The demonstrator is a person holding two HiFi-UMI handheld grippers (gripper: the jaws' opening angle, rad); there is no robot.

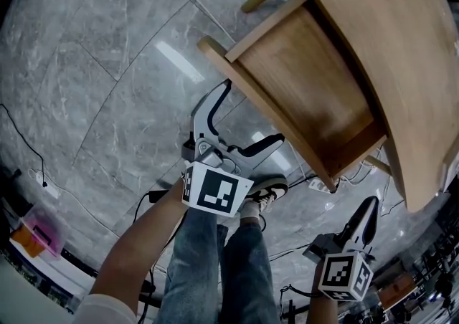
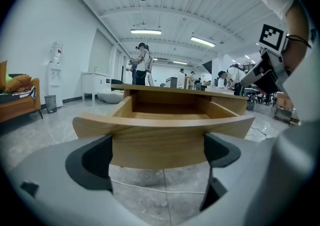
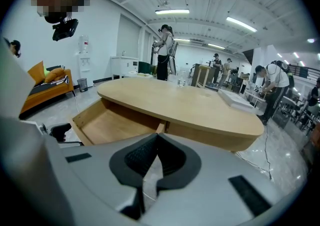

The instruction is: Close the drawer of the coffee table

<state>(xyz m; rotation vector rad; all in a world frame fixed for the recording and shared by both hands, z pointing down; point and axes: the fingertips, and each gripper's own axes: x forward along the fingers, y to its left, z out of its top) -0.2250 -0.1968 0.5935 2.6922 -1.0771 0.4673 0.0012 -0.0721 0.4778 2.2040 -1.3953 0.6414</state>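
Drawer (image 1: 308,86) stands pulled out of the table (image 1: 391,43). Only your left gripper view shows its curved front framed between your left gripper's (image 1: 251,113) spread jaws, untouched. Your right gripper (image 1: 369,209) view shows its jaws pressed together, empty.

Orange sofa (image 2: 20,104), water dispenser (image 2: 55,82), marble floor (image 1: 86,86)

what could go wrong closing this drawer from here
The open left gripper faces the curved drawer front, seemingly not touching. A push from one jaw tip off centre may skew the drawer and jam it. A tip could slide off the curve. The shut right gripper sits away by the coffee table, so nothing steadies it.
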